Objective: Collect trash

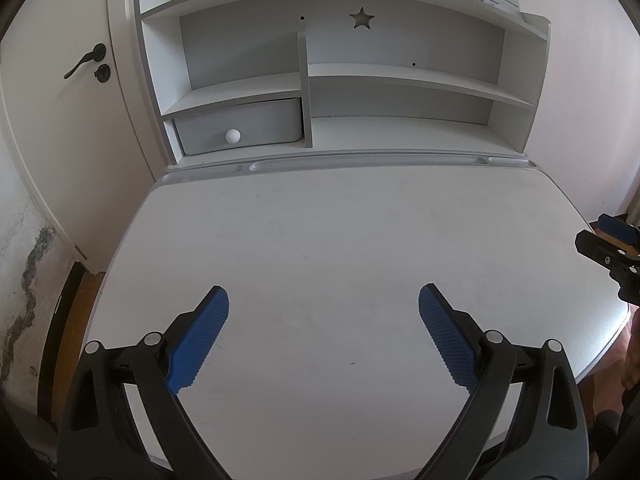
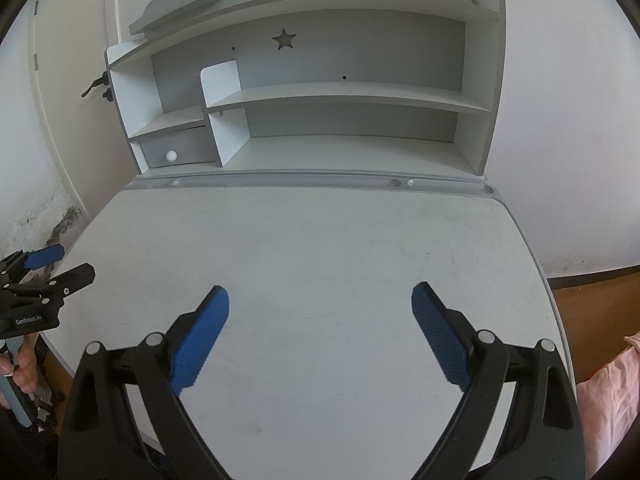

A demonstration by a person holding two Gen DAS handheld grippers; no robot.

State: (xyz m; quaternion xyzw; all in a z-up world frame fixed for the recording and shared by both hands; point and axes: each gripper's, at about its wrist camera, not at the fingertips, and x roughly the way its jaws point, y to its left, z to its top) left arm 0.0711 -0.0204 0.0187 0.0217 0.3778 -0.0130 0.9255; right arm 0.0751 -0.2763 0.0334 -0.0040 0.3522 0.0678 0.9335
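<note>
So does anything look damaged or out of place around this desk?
Nothing on the desk or its shelves stands out. The one oddity is the wall left of the desk, low down: dark stains and flaking paint, like damp damage.

"GenRobot.AI" on left gripper point(image 2: 60, 266)

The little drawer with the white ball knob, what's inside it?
The drawer is shut, so its inside is hidden. Only its grey front and white knob show, under a bare shelf.

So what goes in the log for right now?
left gripper: open, empty | right gripper: open, empty | desk: no trash seen
</note>
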